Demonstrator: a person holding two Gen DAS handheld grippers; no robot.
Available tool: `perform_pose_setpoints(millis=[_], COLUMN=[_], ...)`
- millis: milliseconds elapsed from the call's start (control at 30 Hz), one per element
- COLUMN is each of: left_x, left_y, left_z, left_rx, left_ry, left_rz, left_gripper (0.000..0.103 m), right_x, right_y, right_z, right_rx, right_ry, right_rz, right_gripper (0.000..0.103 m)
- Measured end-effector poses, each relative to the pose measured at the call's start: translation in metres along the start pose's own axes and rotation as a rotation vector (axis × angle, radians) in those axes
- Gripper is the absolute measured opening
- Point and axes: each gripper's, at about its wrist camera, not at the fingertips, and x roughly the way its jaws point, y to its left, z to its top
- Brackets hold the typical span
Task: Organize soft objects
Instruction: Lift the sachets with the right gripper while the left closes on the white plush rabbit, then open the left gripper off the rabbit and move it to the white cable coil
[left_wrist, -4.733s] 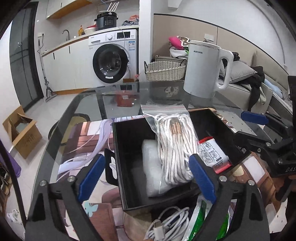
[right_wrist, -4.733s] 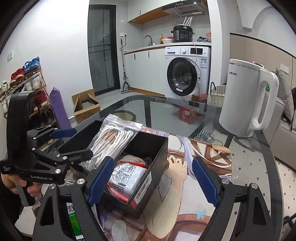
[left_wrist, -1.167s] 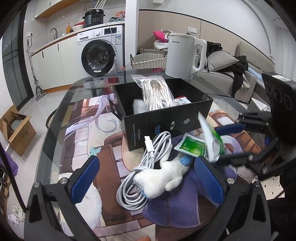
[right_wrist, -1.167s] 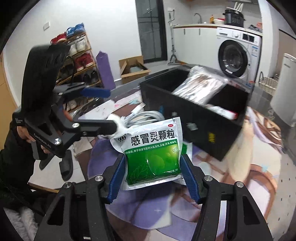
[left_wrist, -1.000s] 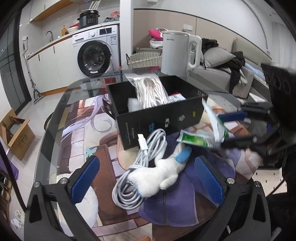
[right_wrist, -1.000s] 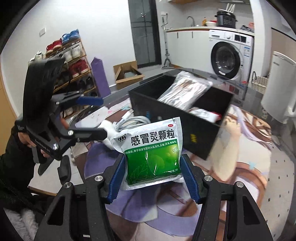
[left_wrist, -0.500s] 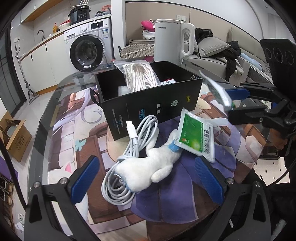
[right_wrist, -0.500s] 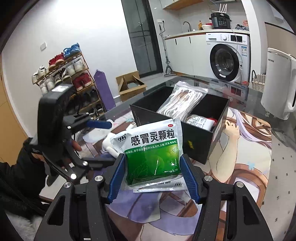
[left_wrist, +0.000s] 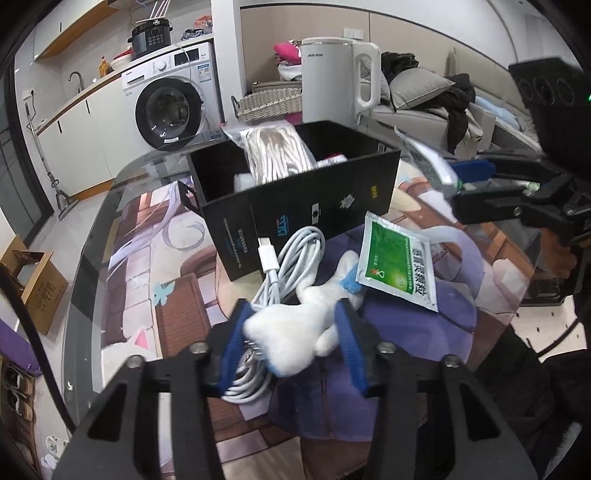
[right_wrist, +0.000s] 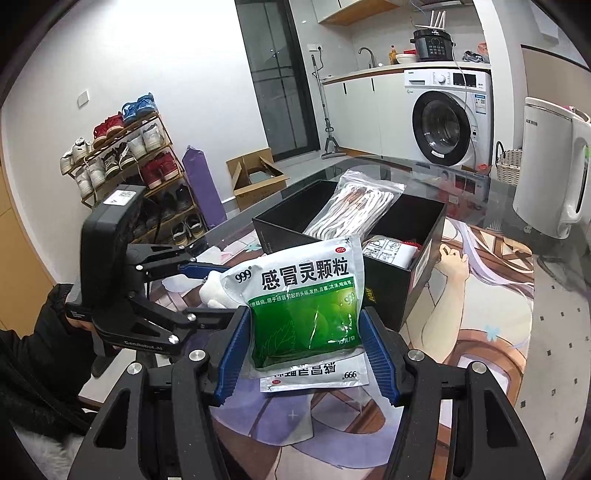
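Both grippers are showing black angular frames with silver screws and ribbed blue pads. The left gripper is carrying white "GenRobot.AI" lettering. The person is wearing a black sleeve.

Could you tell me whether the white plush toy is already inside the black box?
No, the white plush toy lies on the table in front of the black box, between the closing left tongs.

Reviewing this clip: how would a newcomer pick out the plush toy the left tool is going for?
Find the open black box on the glass table. In front of it lies a coiled white cable, and on that the plush toy, between the left tool's closing jaws. It is the only fuzzy white thing, with a blue collar.
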Motion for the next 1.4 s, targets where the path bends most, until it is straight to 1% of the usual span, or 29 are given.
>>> perform_pose_setpoints(millis=[67,167,300,400,433,467,533,600,767,900,1033,1167,1200,1233,1267,1400], left_x=[-0.006,-0.009,-0.011,-0.010,-0.010,-0.010,-0.010,-0.007,0.005,0.011,0.016,0.018,0.018,0.018,0.018,0.016], left_y=[0.000,-0.004,-0.015,-0.018,-0.019,-0.019,-0.023,-0.027,-0.028,-0.030,-0.029,-0.031,-0.032,-0.032,-0.032,-0.032], left_z=[0.001,0.002,-0.001,-0.001,-0.001,-0.002,-0.004,-0.006,-0.006,-0.007,-0.008,-0.008,-0.008,-0.007,-0.007,-0.007], left_rx=[0.007,0.033,0.096,0.104,0.105,0.107,0.118,0.128,0.099,0.086,0.064,0.055,0.058,0.059,0.056,0.049], left_ry=[-0.010,-0.013,0.009,0.026,0.030,0.036,0.043,0.051,0.076,0.087,0.093,0.084,0.082,0.080,0.079,0.070], left_rz=[-0.012,-0.017,-0.037,-0.056,-0.067,-0.081,-0.122,-0.142,-0.140,-0.168,-0.163,-0.161,-0.159,-0.155,-0.158,-0.198], left_gripper=[0.037,0.035,0.035,0.037,0.040,0.049,0.058,0.059,0.059,0.059,0.059,0.055,0.053,0.047,0.045,0.044], right_x=[0.000,-0.001,-0.002,-0.002,-0.001,-0.002,-0.002,-0.002,-0.001,-0.002,-0.002,-0.002,-0.002,-0.002,-0.002,-0.002], right_y=[0.000,-0.001,0.000,-0.001,-0.001,-0.001,-0.001,-0.001,-0.001,0.000,0.000,0.000,0.000,0.000,0.000,0.001], right_z=[0.000,0.000,0.000,0.001,0.001,0.001,0.001,0.001,0.001,0.001,0.001,0.001,0.001,0.001,0.001,0.002], right_rx=[0.000,-0.001,-0.003,-0.002,-0.002,-0.003,-0.003,-0.003,-0.006,-0.006,-0.006,-0.006,-0.006,-0.005,-0.005,-0.008], right_ry=[-0.002,-0.004,-0.005,-0.003,-0.002,-0.003,-0.002,-0.002,0.001,0.002,0.002,0.002,0.002,0.003,0.004,0.002], right_rz=[-0.002,-0.004,-0.004,-0.004,-0.005,-0.007,-0.007,-0.006,-0.006,-0.006,-0.006,-0.006,-0.006,-0.007,-0.007,-0.007], right_gripper=[0.060,0.060,0.060,0.060,0.060,0.060,0.060,0.060,0.060,0.060,0.060,0.060,0.060,0.060,0.060,0.060])
